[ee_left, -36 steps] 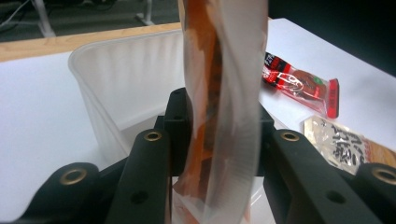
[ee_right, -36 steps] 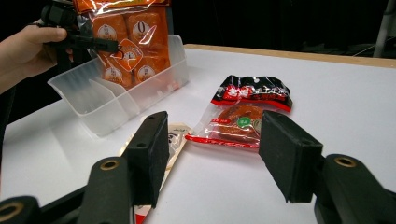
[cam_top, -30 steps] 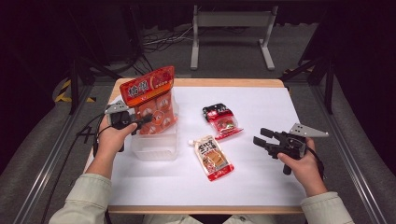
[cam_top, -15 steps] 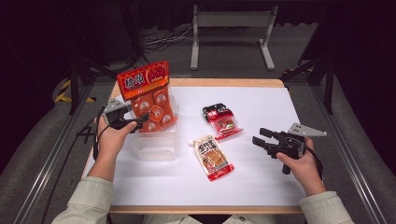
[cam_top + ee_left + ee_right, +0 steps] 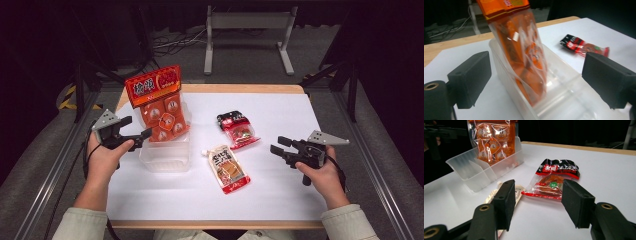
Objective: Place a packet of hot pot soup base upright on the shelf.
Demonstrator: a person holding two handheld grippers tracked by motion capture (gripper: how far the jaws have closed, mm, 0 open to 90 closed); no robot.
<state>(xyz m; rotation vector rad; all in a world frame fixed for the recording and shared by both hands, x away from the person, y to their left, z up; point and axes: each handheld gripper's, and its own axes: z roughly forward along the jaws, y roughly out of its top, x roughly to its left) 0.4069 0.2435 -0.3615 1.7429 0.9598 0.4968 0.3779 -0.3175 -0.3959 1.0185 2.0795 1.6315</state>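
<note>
Table (image 5: 280, 90): wooden top, covered by a white sheet (image 5: 280, 200). On the sheet: clear plastic bin (image 5: 167, 159) at left; red-and-black snack packet (image 5: 236, 129) near centre; spouted pouch (image 5: 227, 167) just in front of it, apart.

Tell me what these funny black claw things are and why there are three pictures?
A person holds a squeeze-claw, called a gripper, in each hand. One picture looks down from above; the other two come from cameras riding on each claw. The left gripper has just been opening and grips nothing; the orange snack bag stands in the clear plastic bin. The right gripper is open and empty. On the white table lie a red-and-black packet and a spouted pouch.
</note>
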